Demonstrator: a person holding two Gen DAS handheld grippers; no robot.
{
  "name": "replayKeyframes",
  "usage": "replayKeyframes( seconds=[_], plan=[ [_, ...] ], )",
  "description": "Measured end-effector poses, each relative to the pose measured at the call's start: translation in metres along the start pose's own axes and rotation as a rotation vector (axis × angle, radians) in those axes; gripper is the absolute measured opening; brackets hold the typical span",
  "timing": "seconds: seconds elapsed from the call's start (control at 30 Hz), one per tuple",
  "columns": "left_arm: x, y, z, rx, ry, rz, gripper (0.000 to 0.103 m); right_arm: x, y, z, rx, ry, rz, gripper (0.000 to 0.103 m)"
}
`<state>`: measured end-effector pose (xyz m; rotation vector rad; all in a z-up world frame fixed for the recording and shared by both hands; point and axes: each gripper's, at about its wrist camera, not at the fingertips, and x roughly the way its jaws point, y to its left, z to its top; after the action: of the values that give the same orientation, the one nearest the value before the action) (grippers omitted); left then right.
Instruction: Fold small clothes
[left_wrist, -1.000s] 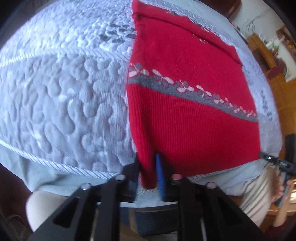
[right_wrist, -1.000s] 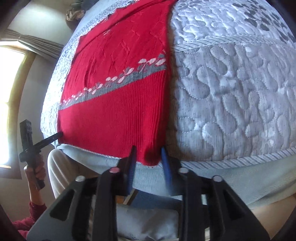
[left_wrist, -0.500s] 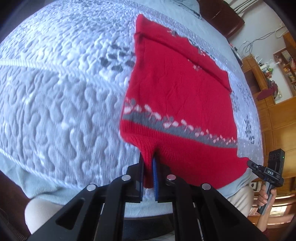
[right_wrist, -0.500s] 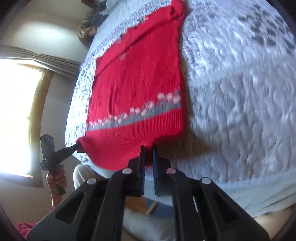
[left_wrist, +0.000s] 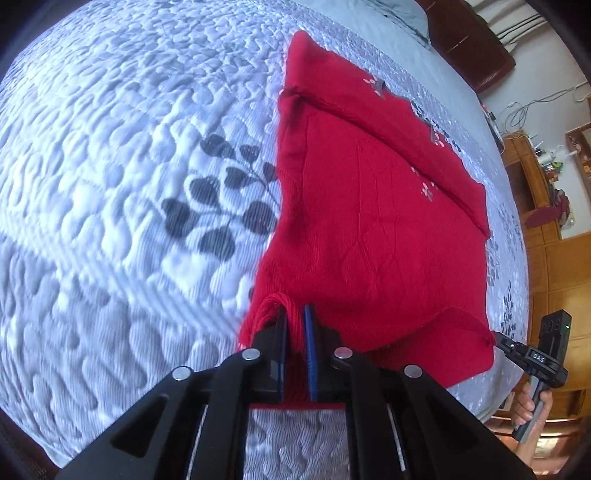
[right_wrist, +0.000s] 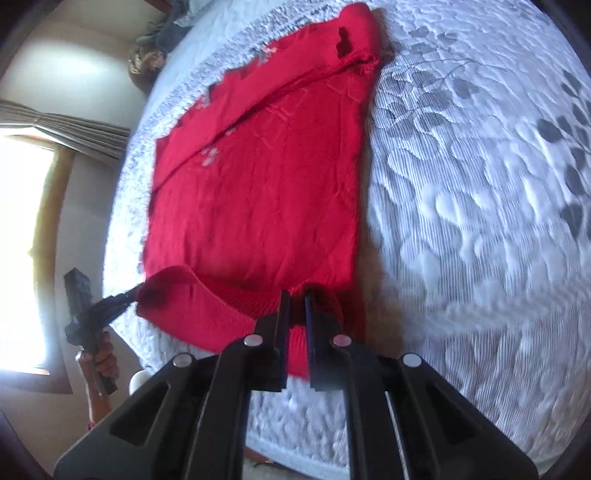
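A red knitted sweater (left_wrist: 369, 229) lies on a quilted white and grey bedspread (left_wrist: 129, 184), its lower part lifted and doubled over towards the collar. My left gripper (left_wrist: 294, 314) pinches the left hem corner, with red knit bunched between its pads; its jaws are opening slightly. My right gripper (right_wrist: 295, 295) holds the other hem corner of the sweater (right_wrist: 258, 192) the same way, and its jaws are opening slightly too. Each wrist view shows the other gripper at the far hem corner: the right gripper (left_wrist: 498, 338) and the left gripper (right_wrist: 136, 291).
A dark wooden headboard (left_wrist: 469, 40) stands at the bed's far end, and wooden cabinets (left_wrist: 546, 221) are beyond the right side. A bright window (right_wrist: 22, 240) with curtains (right_wrist: 66, 129) is on the other side. A heap of clothes (right_wrist: 155, 48) sits near the far corner.
Both grippers closed on the hem at the bed's near edge, then carried it away from that edge over the sweater. The grey flowered band is now hidden under the fold.
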<state>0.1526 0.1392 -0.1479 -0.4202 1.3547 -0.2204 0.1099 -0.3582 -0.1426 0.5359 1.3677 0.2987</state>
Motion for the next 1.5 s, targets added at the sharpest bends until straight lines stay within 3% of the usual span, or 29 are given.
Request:
replayKeyframes(
  seconds=[0.07, 0.17, 0.23, 0.3, 0.4, 0.57, 0.77, 0.87, 0.97, 1.07, 1.1, 1.13, 1.17, 1.2, 1.23, 1.4, 1.5],
  plan=[
    [-0.002, -0.002, 0.005, 0.012, -0.007, 0.004, 0.015, 0.000, -0.001, 0.005, -0.004, -0.008, -0.024, 0.021],
    [-0.015, -0.003, 0.012, 0.036, -0.058, 0.069, 0.044, -0.011, 0.000, 0.011, -0.031, -0.040, -0.030, 0.029],
    [-0.027, -0.002, 0.014, 0.065, -0.091, 0.113, 0.043, -0.021, 0.001, 0.014, -0.050, -0.053, -0.027, 0.029],
    [-0.041, -0.004, 0.016, 0.089, -0.115, 0.093, 0.043, -0.029, 0.002, 0.015, -0.075, -0.067, -0.026, 0.029],
    [-0.053, -0.013, 0.015, 0.158, -0.142, 0.091, 0.044, -0.040, 0.006, 0.014, -0.124, -0.076, 0.000, 0.037],
    [-0.042, -0.028, 0.010, 0.294, -0.123, 0.136, 0.045, -0.026, 0.015, 0.005, -0.217, 0.001, -0.013, 0.038],
    [-0.014, -0.031, 0.005, 0.327, -0.069, 0.170, 0.045, -0.001, 0.017, 0.005, -0.230, 0.067, -0.034, 0.038],
    [-0.005, -0.033, 0.005, 0.344, -0.058, 0.171, 0.045, 0.008, 0.021, 0.009, -0.235, 0.083, -0.047, 0.038],
    [0.005, -0.036, 0.005, 0.373, -0.044, 0.206, 0.045, 0.015, 0.024, 0.012, -0.260, 0.090, -0.113, 0.038],
    [0.013, -0.036, 0.004, 0.395, -0.033, 0.223, 0.045, 0.021, 0.025, 0.013, -0.270, 0.099, -0.110, 0.038],
    [0.015, -0.037, 0.004, 0.399, -0.030, 0.225, 0.044, 0.024, 0.027, 0.013, -0.279, 0.105, -0.104, 0.034],
    [0.016, -0.037, 0.003, 0.401, -0.030, 0.222, 0.043, 0.027, 0.028, 0.012, -0.288, 0.112, -0.096, 0.018],
    [0.017, -0.037, 0.004, 0.400, -0.031, 0.218, 0.033, 0.027, 0.029, 0.012, -0.290, 0.113, -0.091, 0.004],
    [0.017, -0.036, 0.004, 0.395, -0.034, 0.209, 0.019, 0.026, 0.029, 0.011, -0.290, 0.109, -0.082, 0.004],
    [0.016, -0.036, 0.004, 0.390, -0.032, 0.189, 0.014, 0.025, 0.029, 0.012, -0.290, 0.102, -0.072, 0.004],
    [0.006, -0.034, 0.006, 0.363, -0.051, 0.149, 0.013, 0.004, 0.026, 0.014, -0.257, 0.046, 0.029, 0.004],
    [-0.002, -0.037, 0.003, 0.374, -0.078, 0.164, 0.013, -0.009, 0.025, 0.016, -0.248, 0.019, 0.064, 0.004]
  ],
)
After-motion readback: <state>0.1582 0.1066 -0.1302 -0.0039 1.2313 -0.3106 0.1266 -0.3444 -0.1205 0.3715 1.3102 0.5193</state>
